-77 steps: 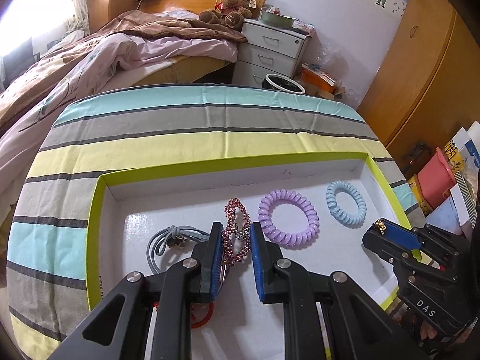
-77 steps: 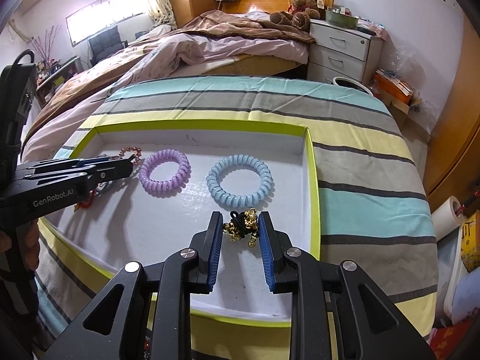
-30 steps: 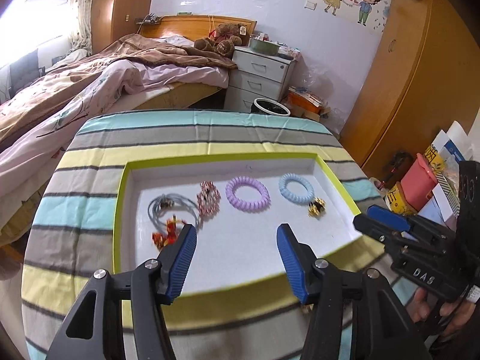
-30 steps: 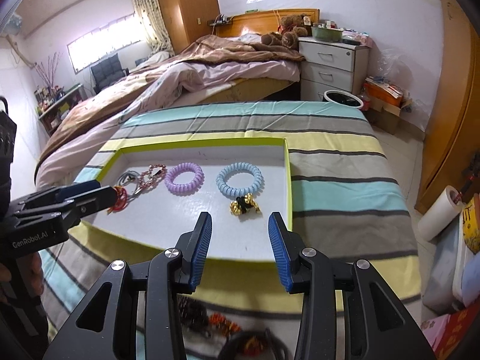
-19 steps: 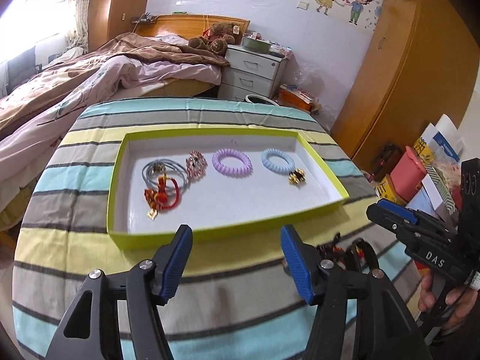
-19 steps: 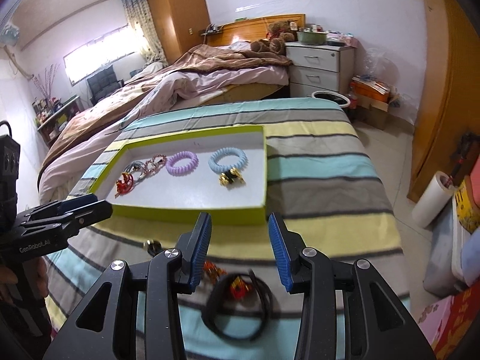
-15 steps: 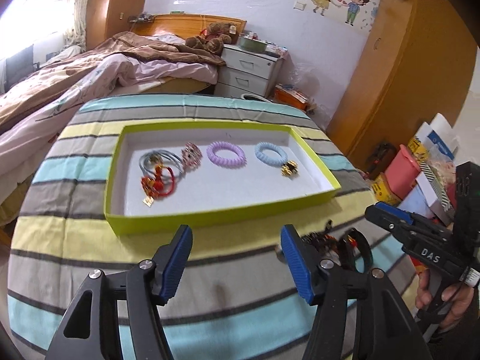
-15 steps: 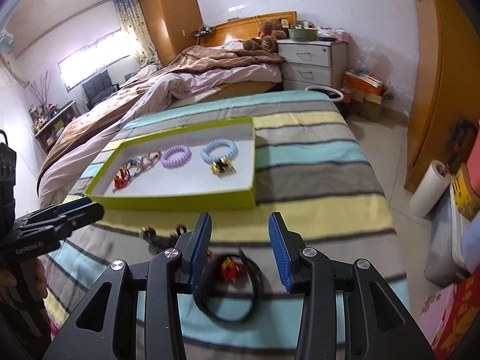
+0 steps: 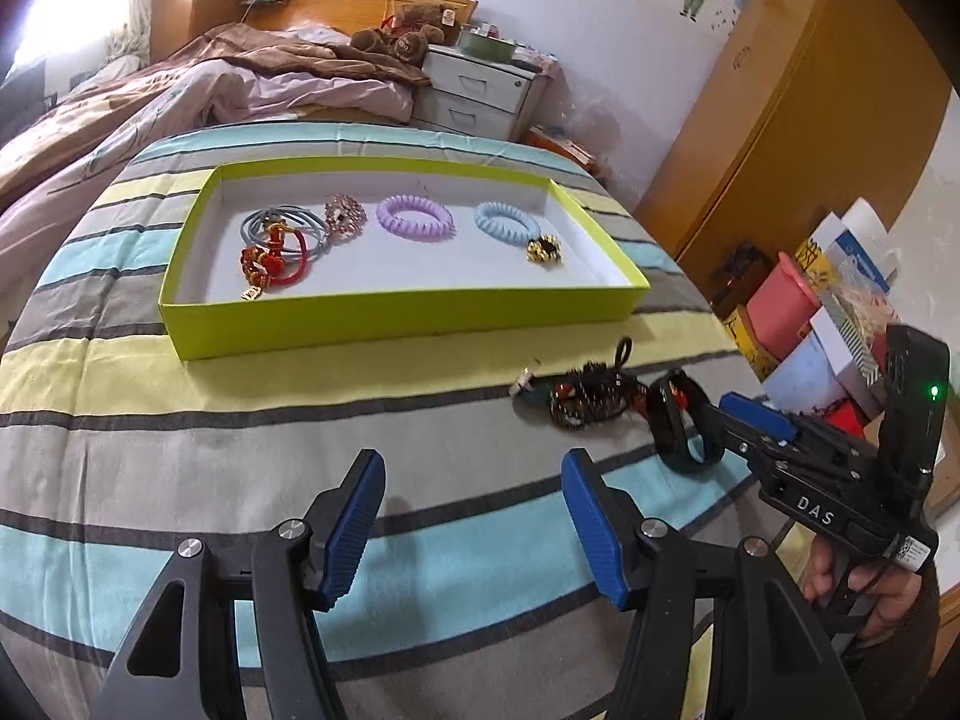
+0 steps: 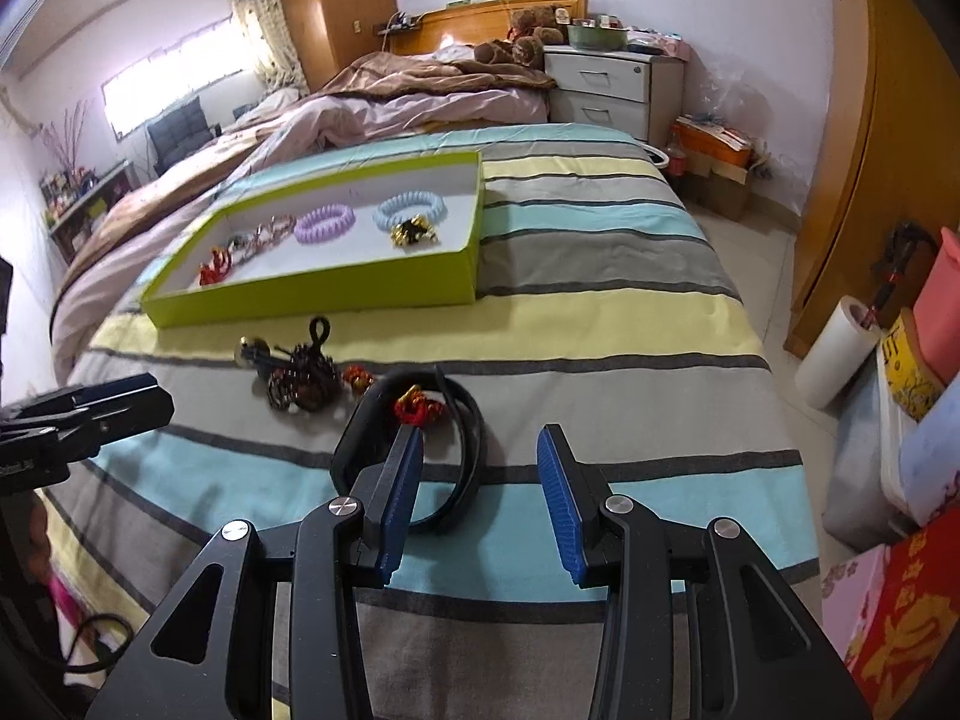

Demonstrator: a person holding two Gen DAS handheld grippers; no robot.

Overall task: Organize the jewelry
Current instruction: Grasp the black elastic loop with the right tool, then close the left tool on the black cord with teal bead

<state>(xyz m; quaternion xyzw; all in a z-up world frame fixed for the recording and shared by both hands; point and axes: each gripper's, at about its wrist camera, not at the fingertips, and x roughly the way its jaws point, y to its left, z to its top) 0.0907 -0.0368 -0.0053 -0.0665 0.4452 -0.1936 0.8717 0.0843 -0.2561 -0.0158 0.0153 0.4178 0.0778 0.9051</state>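
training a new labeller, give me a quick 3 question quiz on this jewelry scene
1. True or false: the purple coil hair tie lies inside the green tray.
2. Which lies closest to the right gripper? A) black band B) blue coil hair tie C) gold charm
3. Fill in: the dark beaded bracelet lies on the striped ____.

Key: 1 true; 2 A; 3 cloth

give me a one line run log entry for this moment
left gripper: open, empty | right gripper: open, empty | green tray: holds six pieces | black band, dark beaded pile: on bedspread, unsorted
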